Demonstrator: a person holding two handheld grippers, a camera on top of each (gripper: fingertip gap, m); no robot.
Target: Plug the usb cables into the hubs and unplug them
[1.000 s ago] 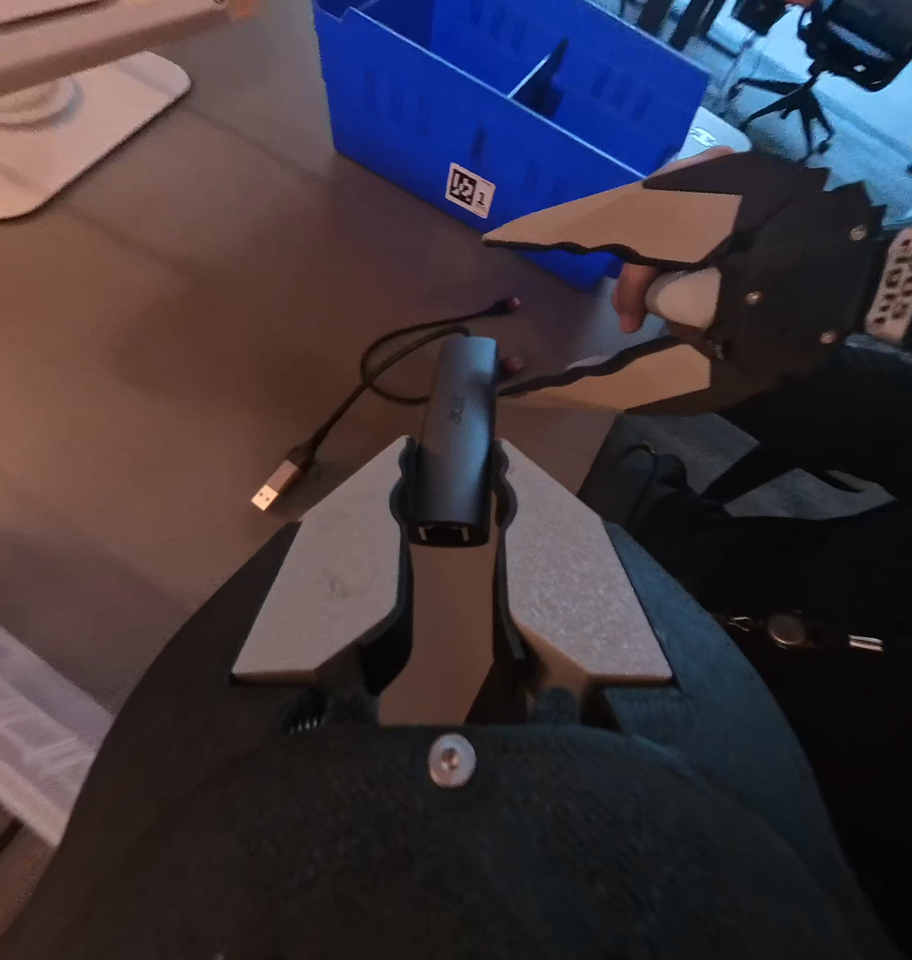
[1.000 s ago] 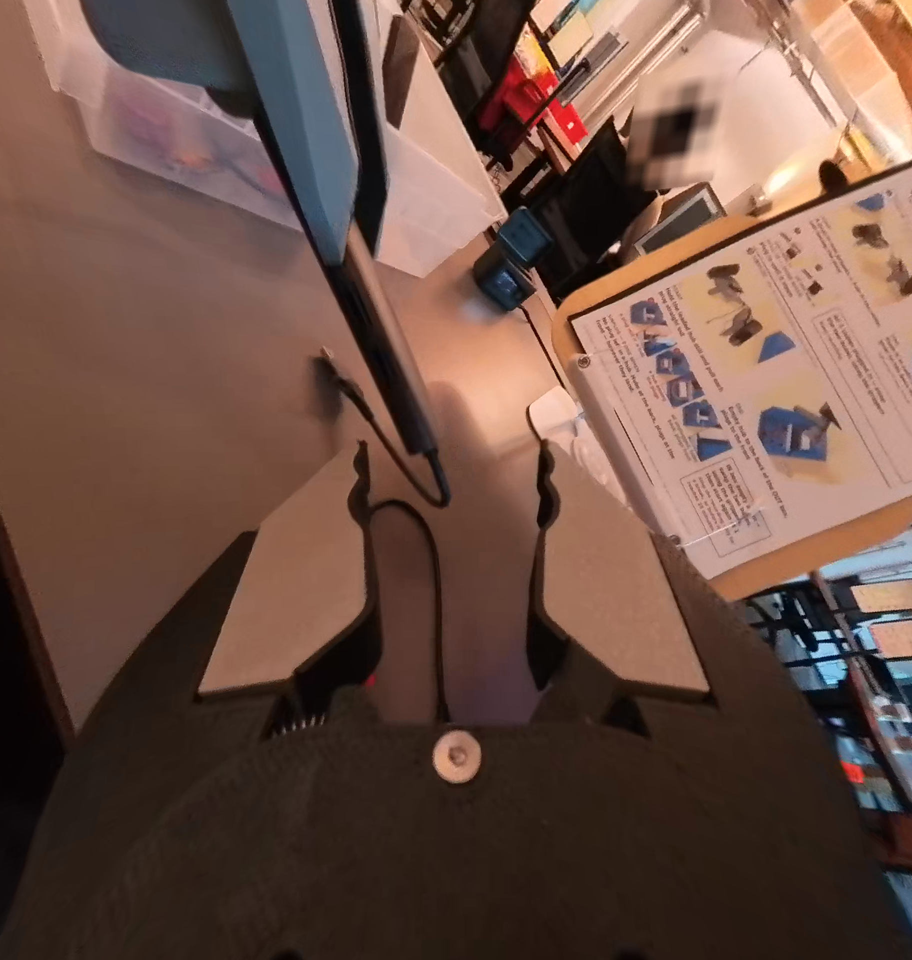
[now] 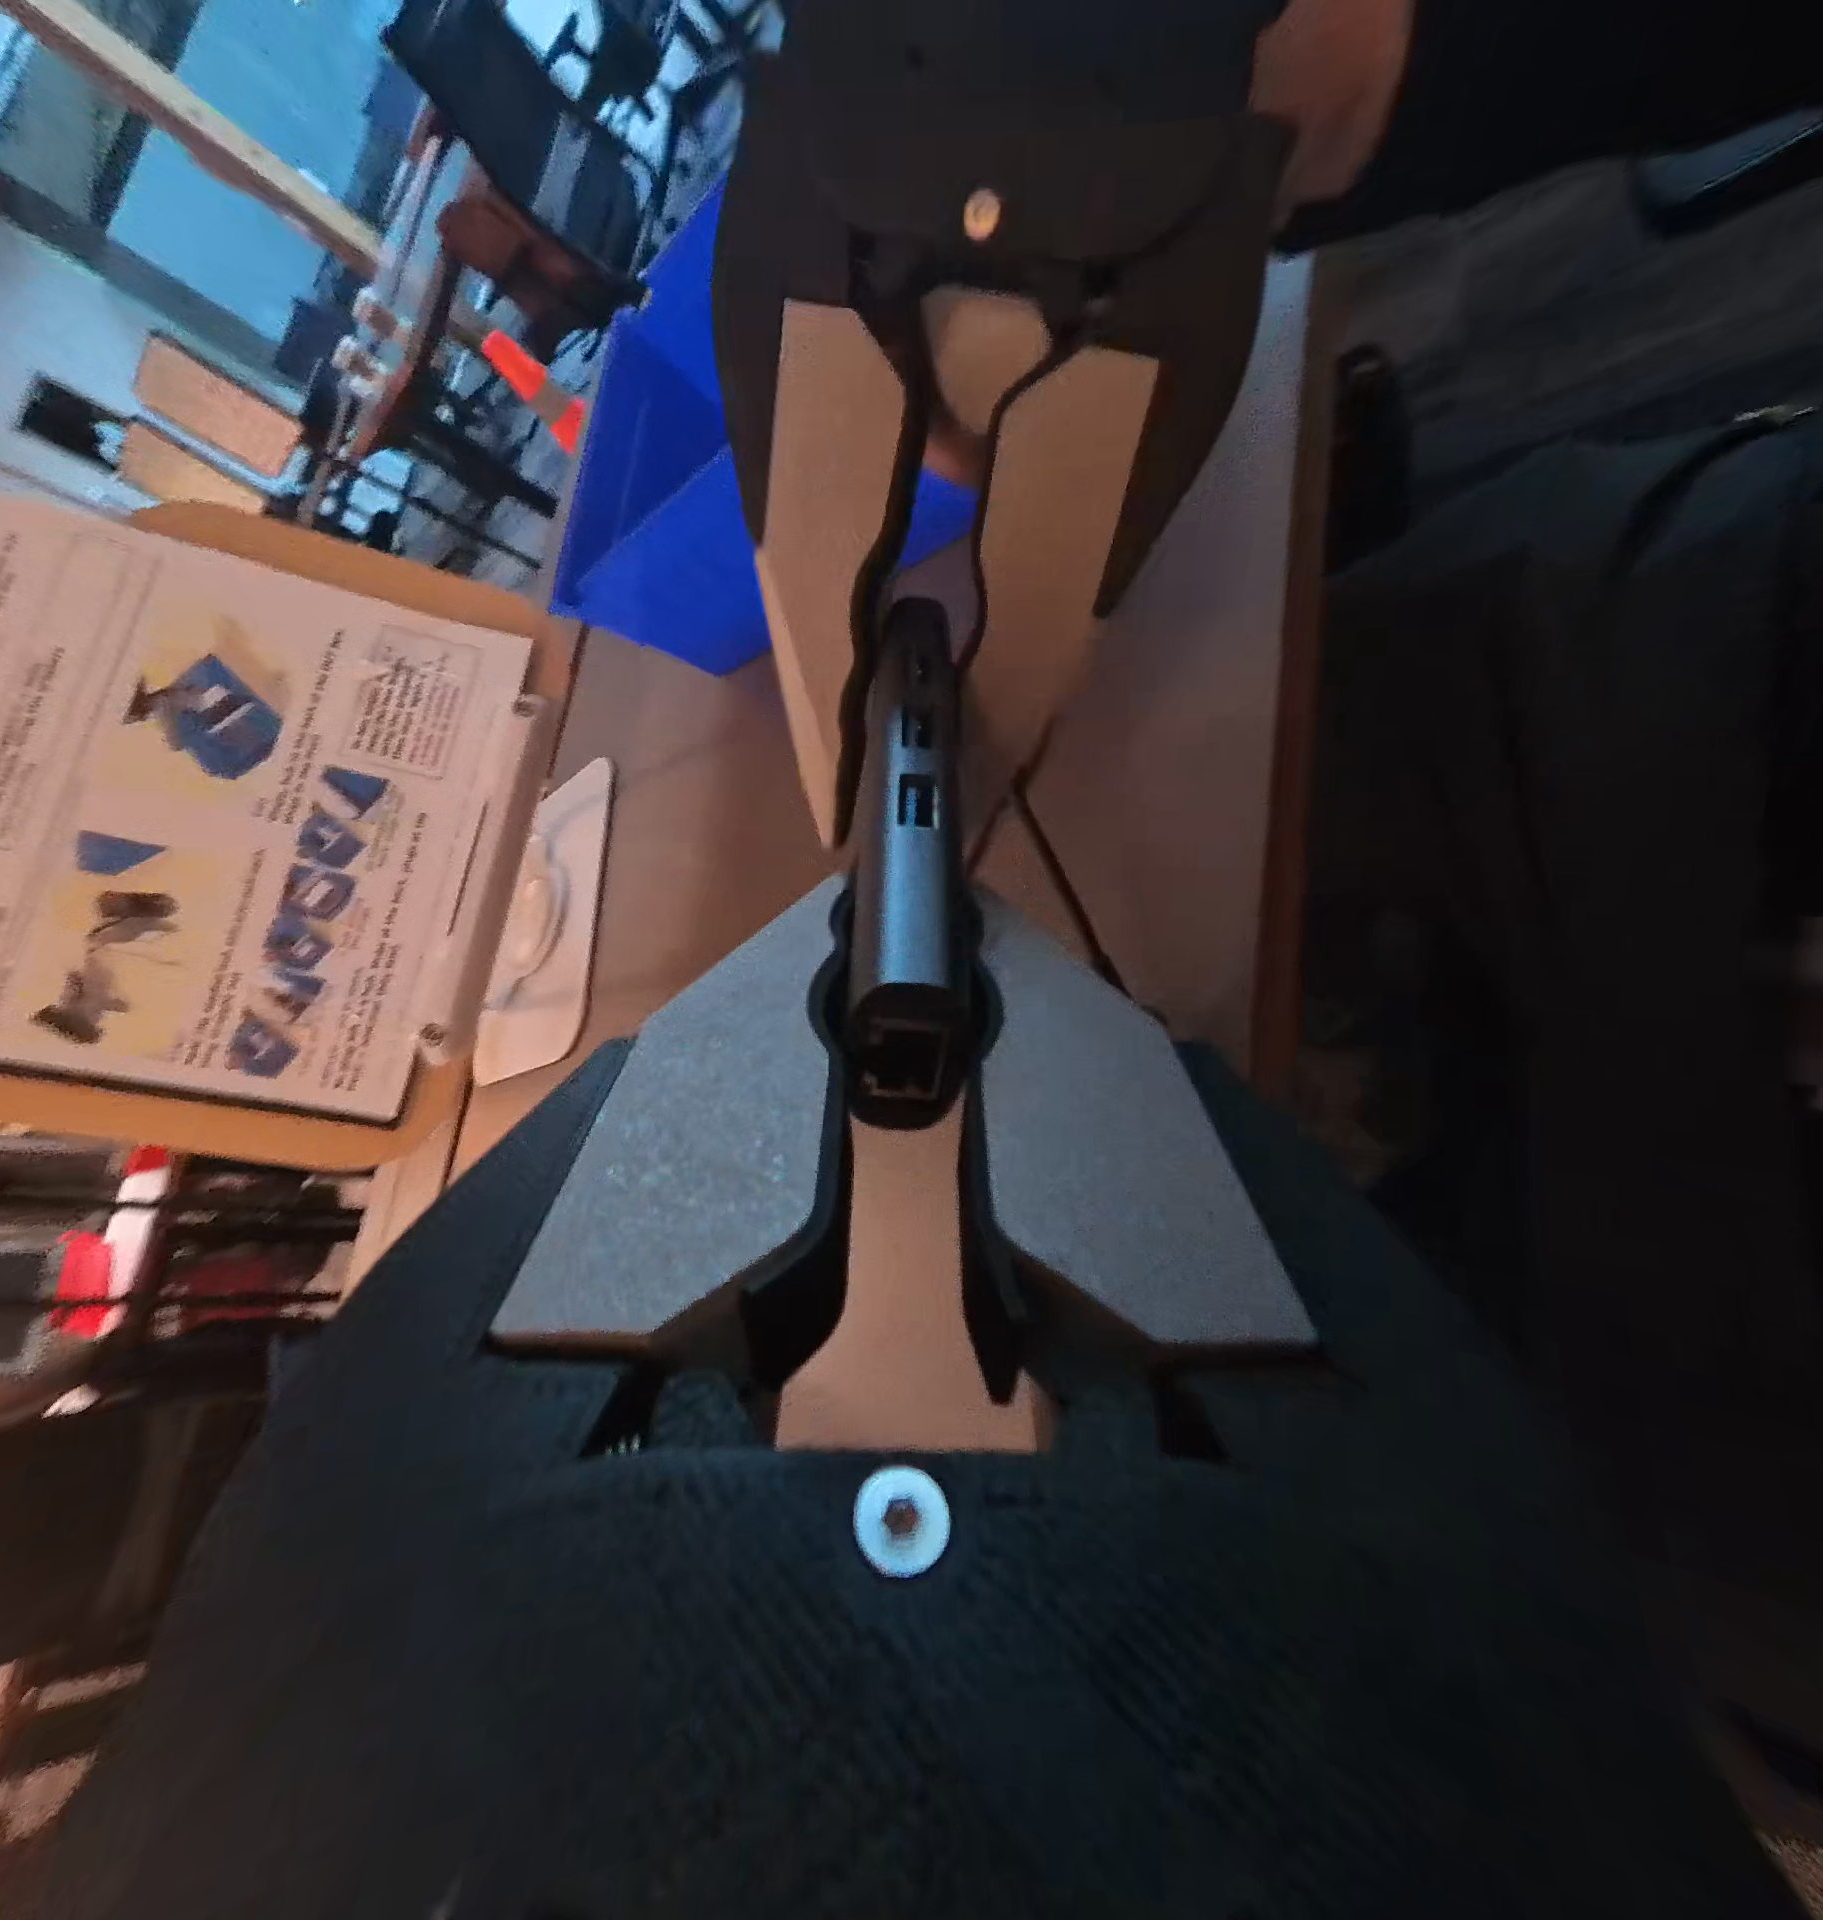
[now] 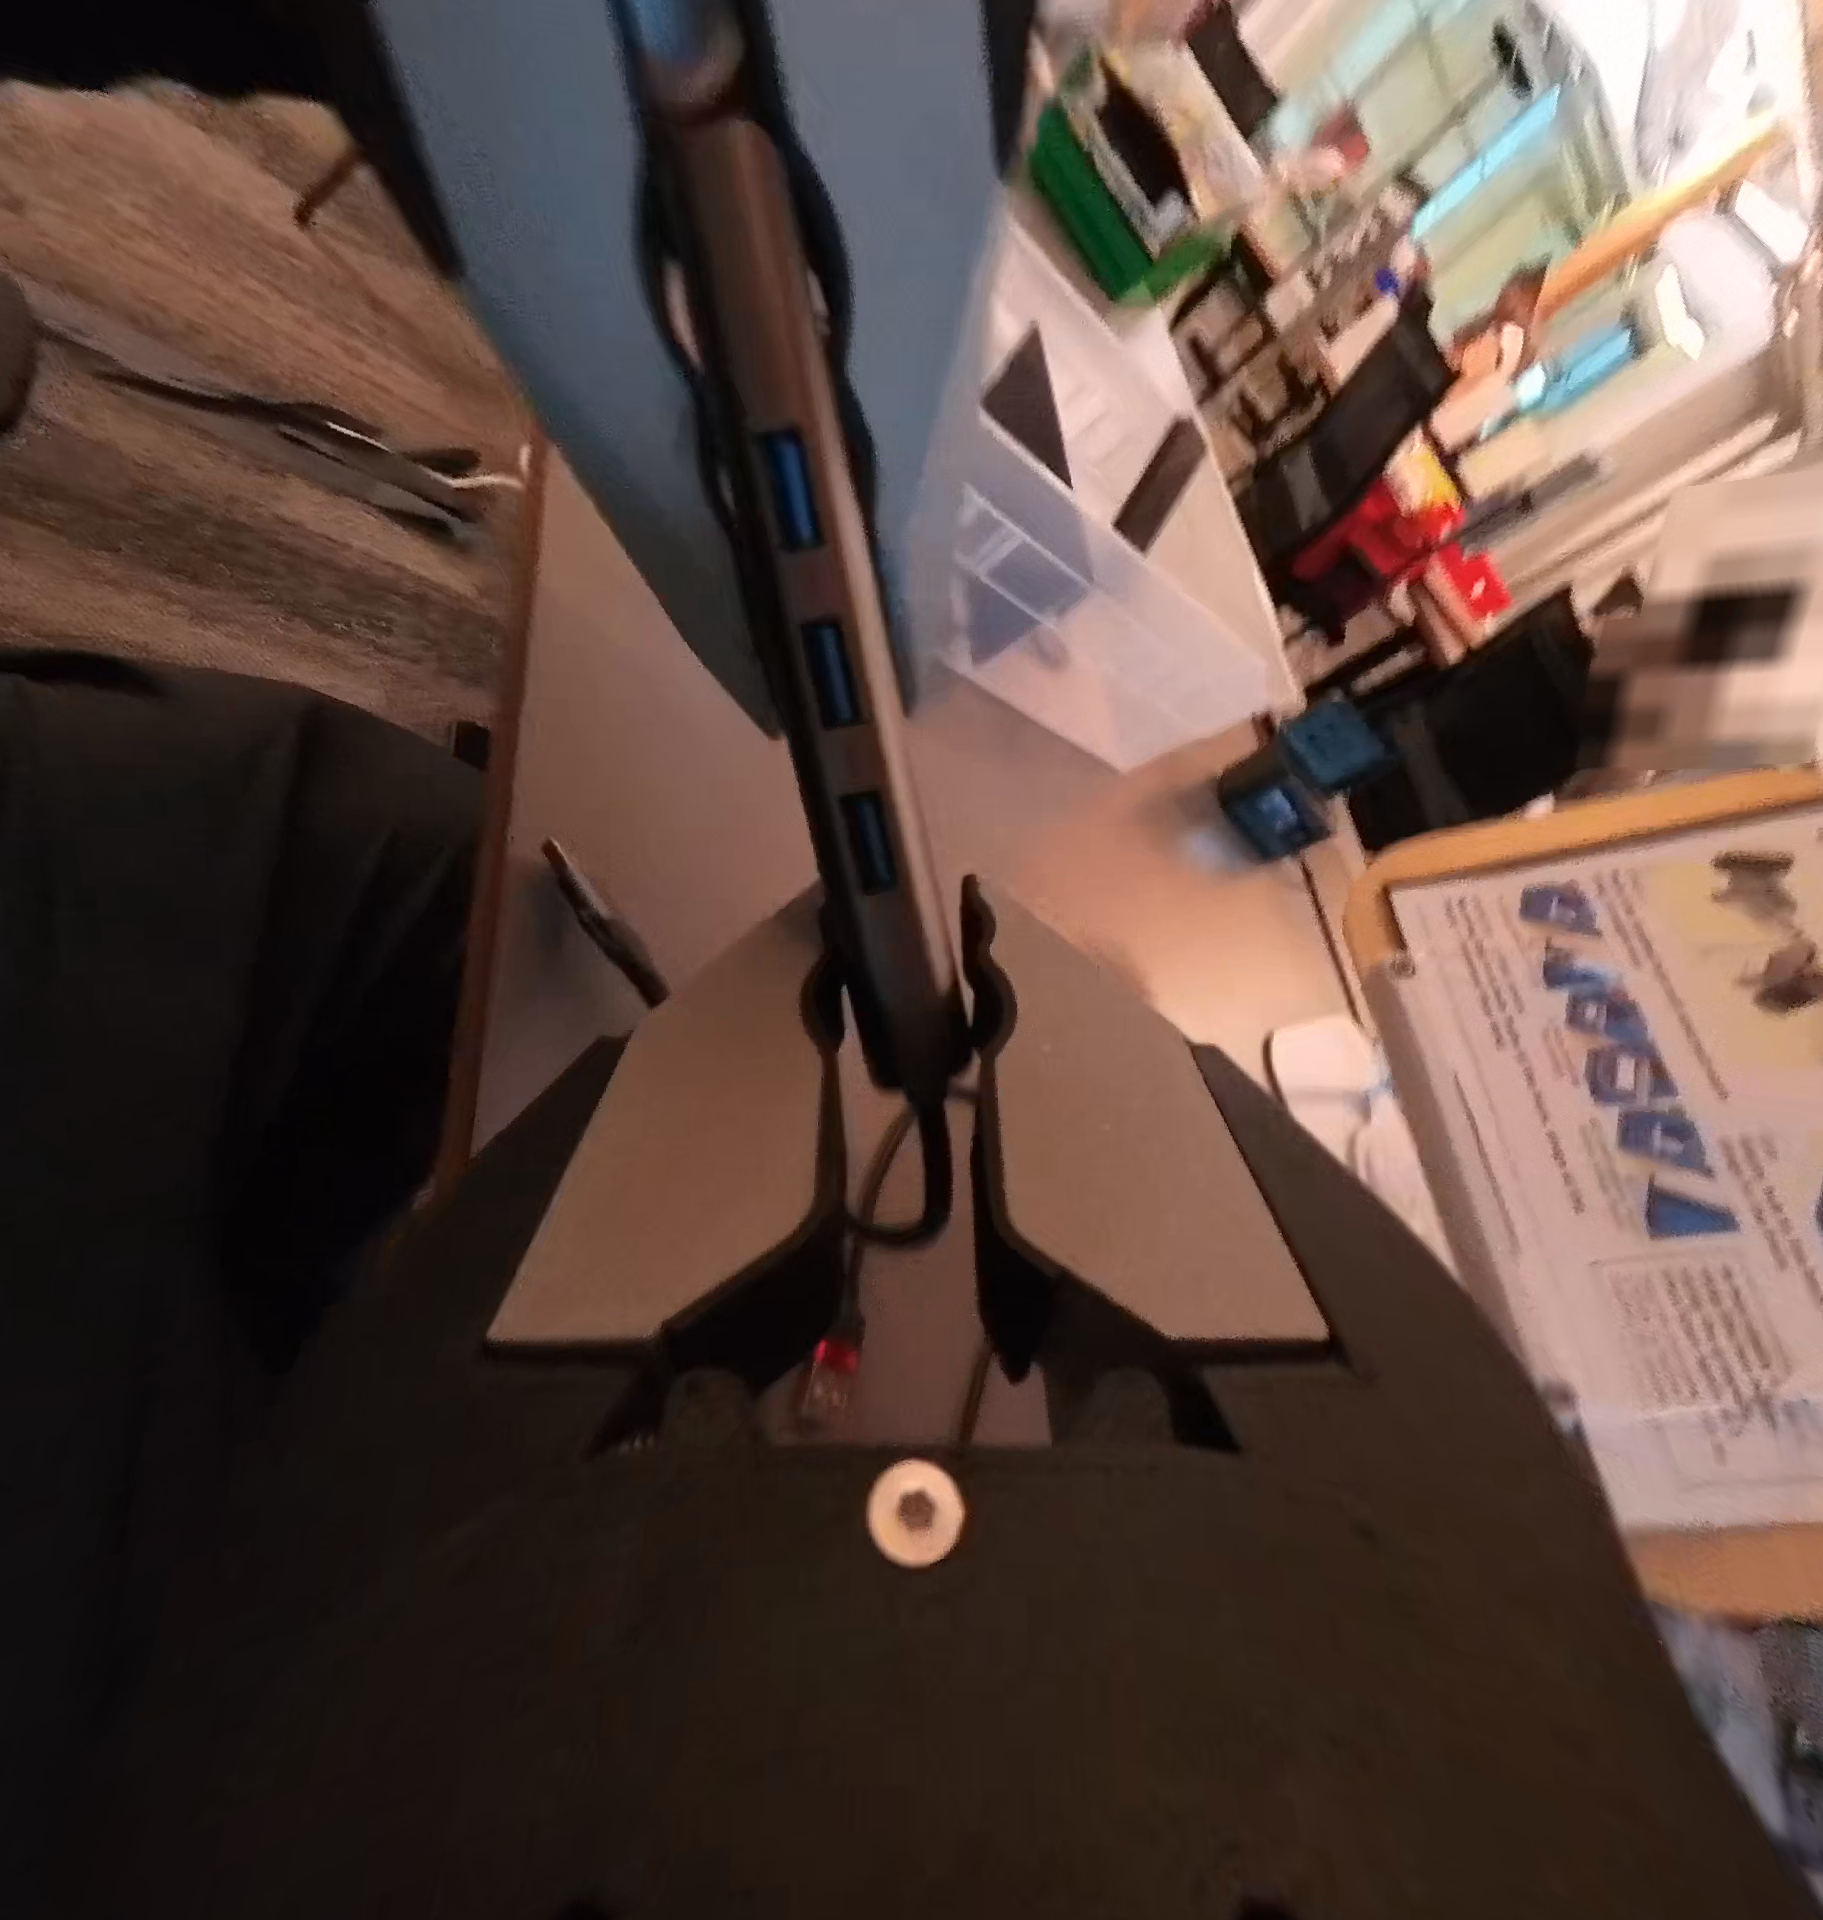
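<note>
Bin [image 3: 668,582] beyond gripped hub [image 3: 902,873]

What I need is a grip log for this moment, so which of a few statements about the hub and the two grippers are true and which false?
1. The left gripper is shut on the hub. True.
2. The right gripper is open and clear of the hub. False: it is shut on the hub's cable end.
3. The three blue ports along the hub's side are empty. True.
4. The hub lies loose on the table with nothing touching it. False: the two grippers hold it, one at each end.
</note>
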